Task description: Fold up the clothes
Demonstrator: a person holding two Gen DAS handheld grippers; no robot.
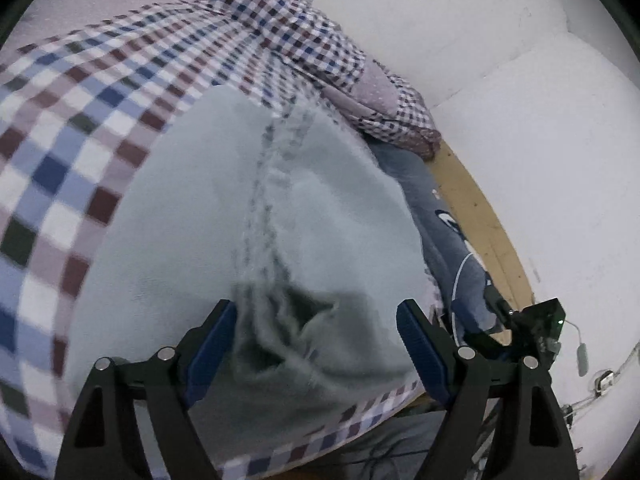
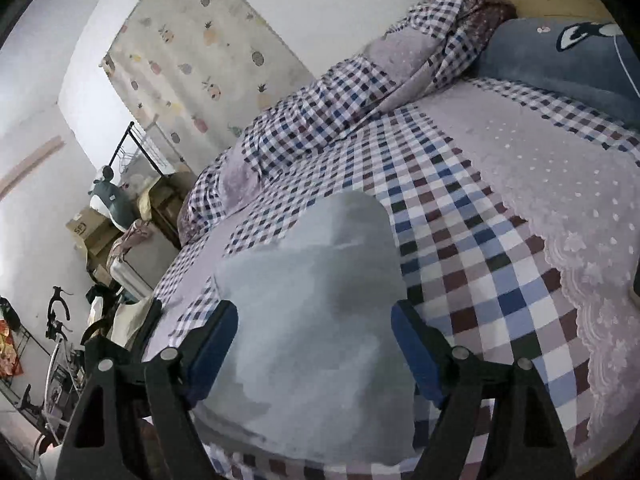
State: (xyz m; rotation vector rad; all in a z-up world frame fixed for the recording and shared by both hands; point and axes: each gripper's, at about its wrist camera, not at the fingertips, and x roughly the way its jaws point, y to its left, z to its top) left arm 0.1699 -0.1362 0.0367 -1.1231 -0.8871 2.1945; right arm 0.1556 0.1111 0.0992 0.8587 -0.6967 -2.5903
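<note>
A pale grey-green soft cotton garment with a double-stitched seam lies on the bed, near its front edge, spread over the checked bedsheet in blue, maroon and white squares. The same garment fills the lower middle of the right wrist view, where it looks lumpy rather than flat.

It reads as light, limp and thick-woven, probably jersey or sweatshirt fabric: it should drape and bunch readily, with no risk of breaking and little of slipping. The seam and the rumpled, shadowed pocket of cloth near the left tongs are the firmest places to take hold; a pinch on an edge or corner would carry the fabric better than a pinch in the slack middle.

The left tongs stand wide apart over the garment, gripping nothing that I can see. The right tongs are likewise spread wide, straddling the cloth without closing on it.

The bed is soft and will give under pressure, so creases may not hold sharply. A rumpled checked quilt with a mauve dotted lining lies along the far side, and a dusty blue cushion with a white printed motif sits at the head. White walls surround the bed; a pineapple-print curtain hangs opposite, with cardboard boxes and clutter below.
</note>
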